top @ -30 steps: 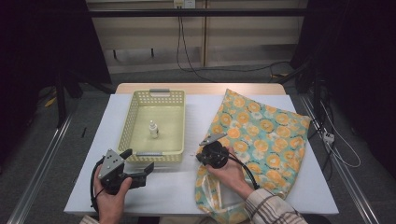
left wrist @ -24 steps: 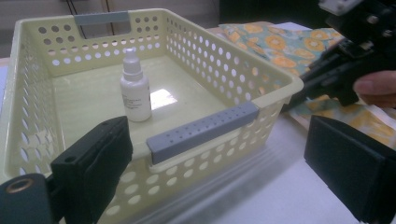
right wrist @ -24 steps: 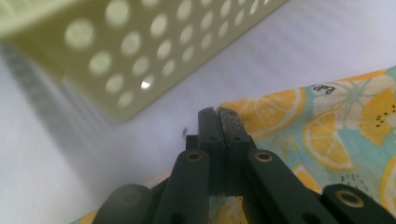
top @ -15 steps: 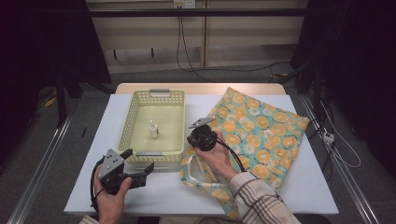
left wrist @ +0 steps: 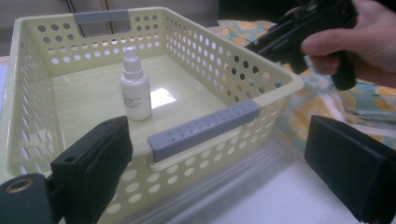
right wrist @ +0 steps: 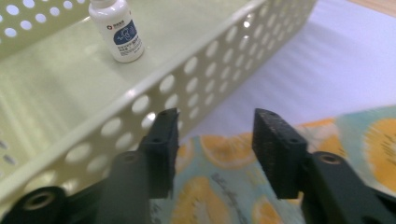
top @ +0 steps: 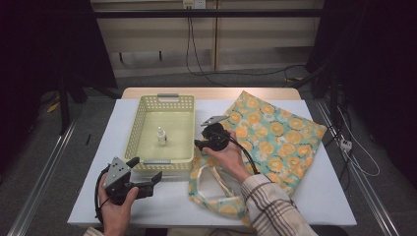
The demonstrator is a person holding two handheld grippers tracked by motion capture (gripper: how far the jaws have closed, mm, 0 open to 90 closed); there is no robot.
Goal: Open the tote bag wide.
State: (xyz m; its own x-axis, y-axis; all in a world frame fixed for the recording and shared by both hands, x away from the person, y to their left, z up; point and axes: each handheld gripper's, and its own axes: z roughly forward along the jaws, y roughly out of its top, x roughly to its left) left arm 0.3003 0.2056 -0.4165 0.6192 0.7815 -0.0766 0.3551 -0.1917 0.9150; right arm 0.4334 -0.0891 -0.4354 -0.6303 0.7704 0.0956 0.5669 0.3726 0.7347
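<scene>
A pale yellow basket (top: 140, 123) with round holes in its walls and grey handles sits on the white worktop (top: 314, 191). Inside it stands a small white bottle (top: 161, 136), upright, near the middle of the basket floor. The bottle has a white cap and a blue label with a little picture on it. To the right of the basket lies a cloth bag (top: 275, 132), blue-green with orange slices printed all over it, and its handles lie on the worktop near the person. The right tool (top: 202, 143) is held just beside the right wall of the basket, above the edge of the bag, with its jaws apart and nothing between them. The left tool (top: 146, 173) is held low in front of the basket, with its jaws wide apart and nothing in them.
</scene>
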